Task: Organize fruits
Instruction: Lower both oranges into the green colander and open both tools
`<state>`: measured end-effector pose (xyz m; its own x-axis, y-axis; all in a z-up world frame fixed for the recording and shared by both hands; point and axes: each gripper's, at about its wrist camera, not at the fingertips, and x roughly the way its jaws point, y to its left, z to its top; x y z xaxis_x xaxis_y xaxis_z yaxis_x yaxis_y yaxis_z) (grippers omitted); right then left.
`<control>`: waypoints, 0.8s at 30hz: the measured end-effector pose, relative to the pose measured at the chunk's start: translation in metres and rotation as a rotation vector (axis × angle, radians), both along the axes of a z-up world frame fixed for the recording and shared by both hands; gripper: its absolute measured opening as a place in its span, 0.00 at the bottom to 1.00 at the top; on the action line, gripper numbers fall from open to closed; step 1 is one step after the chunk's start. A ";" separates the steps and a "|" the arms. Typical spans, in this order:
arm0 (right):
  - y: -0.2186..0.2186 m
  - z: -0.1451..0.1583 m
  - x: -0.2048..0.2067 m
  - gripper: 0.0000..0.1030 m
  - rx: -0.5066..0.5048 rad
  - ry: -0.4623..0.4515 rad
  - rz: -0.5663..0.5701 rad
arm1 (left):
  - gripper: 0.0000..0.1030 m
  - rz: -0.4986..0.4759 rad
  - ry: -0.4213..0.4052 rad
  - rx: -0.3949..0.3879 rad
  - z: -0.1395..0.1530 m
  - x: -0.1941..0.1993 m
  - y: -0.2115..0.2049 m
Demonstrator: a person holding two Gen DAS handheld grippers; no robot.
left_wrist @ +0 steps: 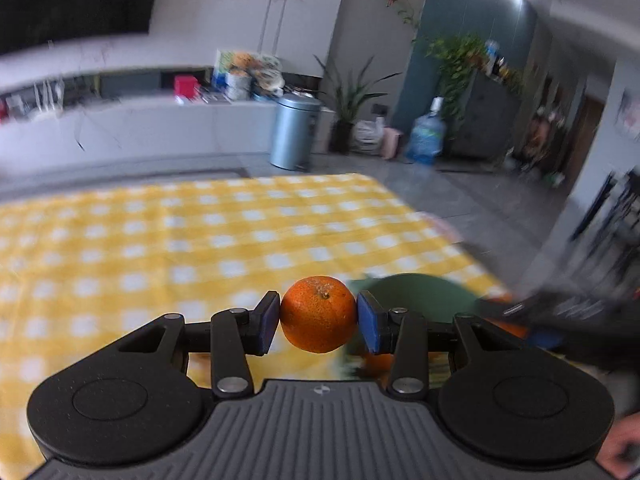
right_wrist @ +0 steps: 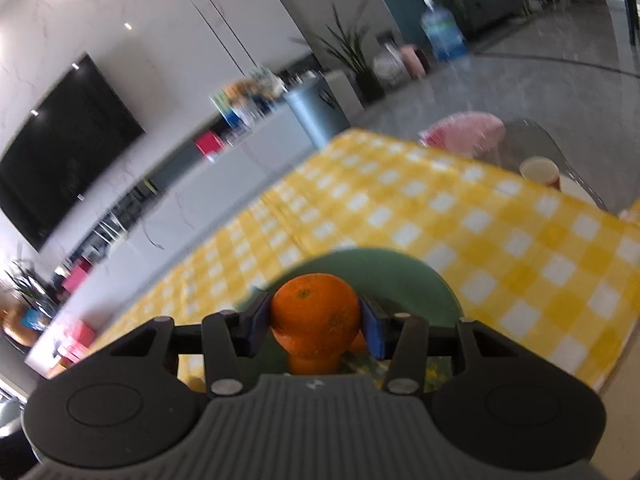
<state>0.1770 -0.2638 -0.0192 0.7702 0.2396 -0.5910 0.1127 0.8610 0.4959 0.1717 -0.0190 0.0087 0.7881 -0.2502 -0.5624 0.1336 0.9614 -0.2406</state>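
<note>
My left gripper is shut on an orange, held between its blue pads above the yellow checked tablecloth. A green plate lies just right of it, with more orange fruit partly hidden under the fingers. My right gripper is shut on another orange, held over the green plate. A further orange shows below it on the plate. The right gripper's blurred black body reaches in from the right in the left wrist view.
A pink fan-like object and a paper cup stand beyond the cloth's far right edge. A metal bin, potted plants and a water jug stand on the floor past the table.
</note>
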 end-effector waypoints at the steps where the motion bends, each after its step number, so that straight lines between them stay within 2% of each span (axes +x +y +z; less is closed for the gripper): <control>1: -0.001 -0.003 0.002 0.44 -0.009 0.022 -0.005 | 0.46 -0.018 0.014 -0.030 0.000 0.000 -0.004; 4: -0.003 -0.009 0.004 0.45 -0.023 0.064 -0.018 | 0.46 -0.079 0.041 -0.074 -0.004 0.002 -0.018; 11: 0.000 -0.016 0.009 0.47 -0.051 0.115 -0.018 | 0.46 -0.126 0.059 -0.045 -0.014 0.002 -0.041; 13: -0.002 -0.013 0.008 0.71 -0.056 0.096 -0.031 | 0.46 -0.130 0.065 -0.038 -0.017 0.002 -0.044; 15: -0.004 -0.008 0.004 0.77 -0.059 0.066 -0.045 | 0.46 -0.129 0.072 -0.034 -0.018 0.002 -0.046; 24: -0.028 0.003 -0.009 0.77 0.035 -0.013 -0.169 | 0.46 -0.178 0.122 -0.032 -0.029 0.014 -0.067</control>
<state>0.1678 -0.2913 -0.0163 0.8089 0.1267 -0.5741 0.2475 0.8124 0.5279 0.1856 -0.0862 -0.0205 0.6566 -0.3988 -0.6401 0.2690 0.9168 -0.2953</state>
